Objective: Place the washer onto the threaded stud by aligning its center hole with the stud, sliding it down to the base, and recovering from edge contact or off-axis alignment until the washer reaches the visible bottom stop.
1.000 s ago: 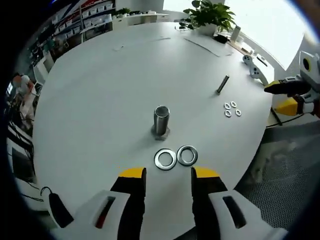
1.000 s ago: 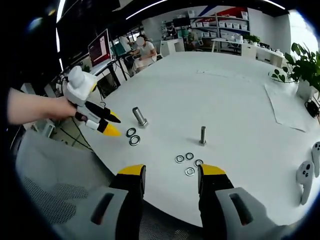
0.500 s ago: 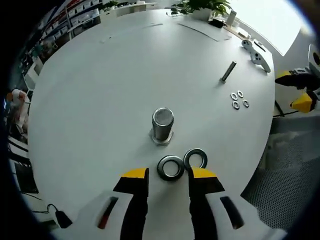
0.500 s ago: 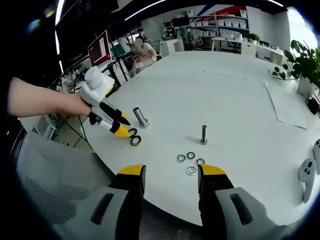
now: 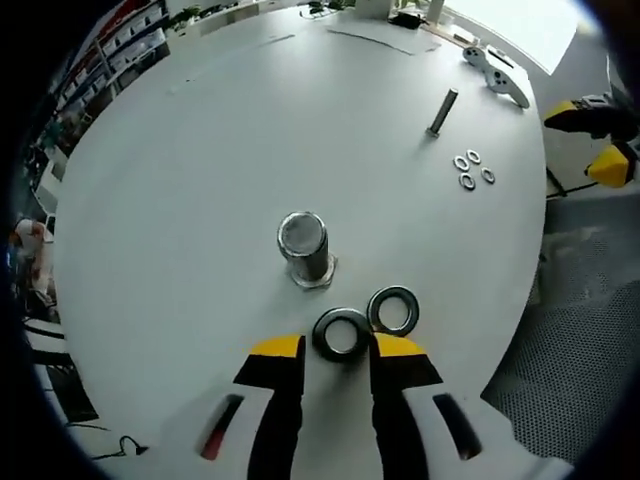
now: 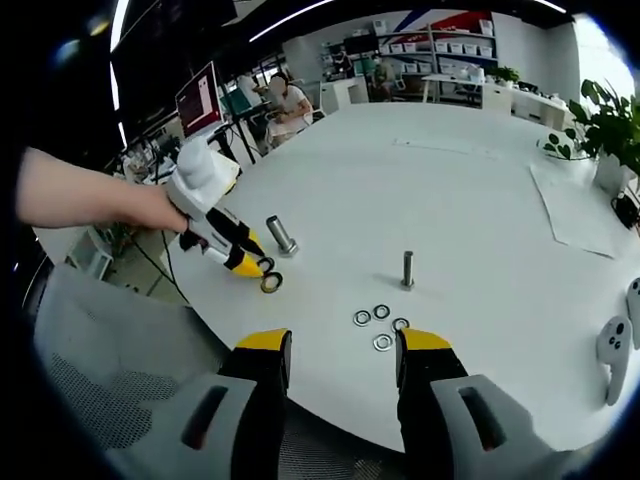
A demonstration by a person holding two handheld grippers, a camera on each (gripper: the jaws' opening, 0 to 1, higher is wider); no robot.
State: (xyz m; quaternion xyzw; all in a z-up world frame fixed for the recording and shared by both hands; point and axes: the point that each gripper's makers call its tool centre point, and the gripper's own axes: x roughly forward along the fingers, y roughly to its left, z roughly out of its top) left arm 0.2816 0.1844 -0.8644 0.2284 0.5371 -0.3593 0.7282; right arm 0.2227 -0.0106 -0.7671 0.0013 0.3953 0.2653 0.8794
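My left gripper (image 5: 337, 350) is the nearer one by far: in the left gripper view its yellow tips sit at bottom centre, spread, with the near washer (image 5: 341, 333) lying flat on the table (image 5: 180, 160) right between them. I can't tell whether the tips touch its rim yet. A second washer (image 5: 393, 310) lies just beside it, up and to the right, touching or almost touching.

The stud (image 5: 303, 246) stands just above the washer and slightly left in that view, upright on its hex base, its long axis running up from the table toward the camera, so I see its flat top. The washer's hole faces up, parallel to that axis, so I judge the move ahead is a pinch across the rim, a lift above the stud top, and a short carry forward and a little left.

My right gripper (image 6: 333, 360) hangs spread and empty at bottom centre of the right gripper view, well apart from the stud (image 6: 281, 235). Nearer it are a thinner stud (image 6: 407, 270) and small washers (image 6: 378, 326).
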